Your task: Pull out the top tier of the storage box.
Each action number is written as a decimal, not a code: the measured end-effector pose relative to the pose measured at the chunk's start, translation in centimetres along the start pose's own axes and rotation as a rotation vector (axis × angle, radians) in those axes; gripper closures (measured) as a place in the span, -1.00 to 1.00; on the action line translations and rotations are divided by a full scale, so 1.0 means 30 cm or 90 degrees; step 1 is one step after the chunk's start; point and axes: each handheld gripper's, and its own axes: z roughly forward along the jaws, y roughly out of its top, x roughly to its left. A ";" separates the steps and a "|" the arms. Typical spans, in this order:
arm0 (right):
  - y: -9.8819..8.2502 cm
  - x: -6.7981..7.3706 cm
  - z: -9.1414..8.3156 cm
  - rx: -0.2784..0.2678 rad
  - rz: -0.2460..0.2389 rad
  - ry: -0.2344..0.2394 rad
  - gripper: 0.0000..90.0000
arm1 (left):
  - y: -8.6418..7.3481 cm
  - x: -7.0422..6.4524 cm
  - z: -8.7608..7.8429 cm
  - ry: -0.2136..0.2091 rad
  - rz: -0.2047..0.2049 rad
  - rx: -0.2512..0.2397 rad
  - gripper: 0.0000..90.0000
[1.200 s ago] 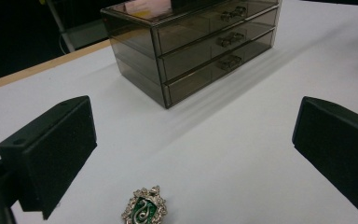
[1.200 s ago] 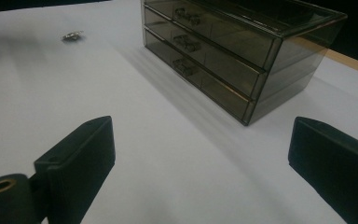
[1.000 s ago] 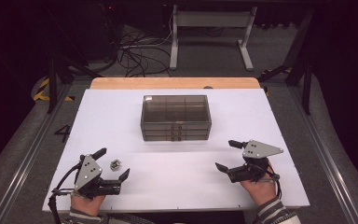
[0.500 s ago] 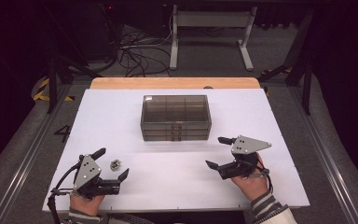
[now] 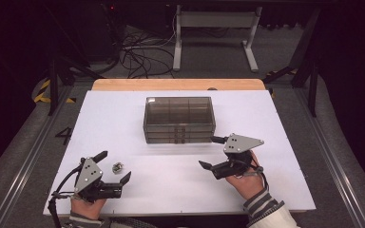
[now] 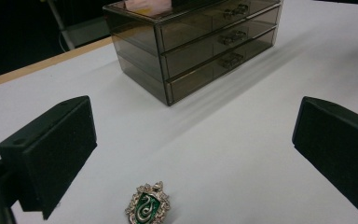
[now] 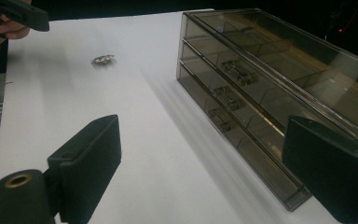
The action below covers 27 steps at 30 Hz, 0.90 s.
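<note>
Crest-shaped pin [image 6: 148, 206]: silver rim, green enamel face with a silver serpent curled like an S; no legible lettering. Flat on the white table [image 5: 171, 190], at 8 o'clock from the drawer box in the high view, also seen there as a small glinting item [image 5: 118, 166].

Smoked transparent drawer box [image 5: 179, 119]: three stacked drawers, each with a clear handle at the front, all pushed in; near table centre, well apart from the pin. No brand or label readable.

Left gripper [image 5: 113, 170]: at 7 o'clock on the table, held in the left hand [image 5: 88, 208] from the near edge; jaws spread wide, gripping nothing, pin between and just ahead of them in the left gripper view [image 6: 191, 154]. Forearm entering from 6 o'clock.

Right gripper [image 5: 213, 153]: at 5 o'clock from the box, near its front right corner, grey three-cornered plate on top; jaws wide apart, empty, one jaw close to the box front. Pointed toward 9 o'clock, right hand [image 5: 247, 183] and striped cuff behind it. Drawer fronts between the jaws in the right gripper view [image 7: 200, 163].

Marking "4" on the grey floor strip at 9 o'clock of the table.
</note>
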 end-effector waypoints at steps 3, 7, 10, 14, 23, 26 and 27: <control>0.010 0.004 0.012 0.001 -0.006 0.005 -0.71 | 0.000 0.000 0.000 -0.001 0.000 -0.001 -0.99; 0.029 0.010 0.026 0.001 -0.014 0.011 -0.70 | 0.000 0.001 0.000 -0.001 0.001 0.000 -0.99; 0.046 0.014 0.038 0.002 -0.022 0.015 -0.69 | 0.000 0.000 0.000 -0.001 0.000 -0.001 -1.00; 0.063 0.017 0.052 0.005 -0.035 0.020 -0.68 | 0.000 0.000 0.001 -0.001 0.000 0.000 -0.99; 0.091 0.029 0.081 0.013 -0.060 0.027 -0.64 | 0.000 0.003 0.002 -0.003 0.001 0.000 -0.99; 0.097 0.032 0.080 0.014 -0.066 0.026 -0.62 | 0.000 0.003 0.001 -0.003 0.001 0.000 -0.99; 0.097 0.032 0.080 0.014 -0.066 0.026 -0.62 | 0.000 0.003 0.001 -0.003 0.001 0.000 -0.99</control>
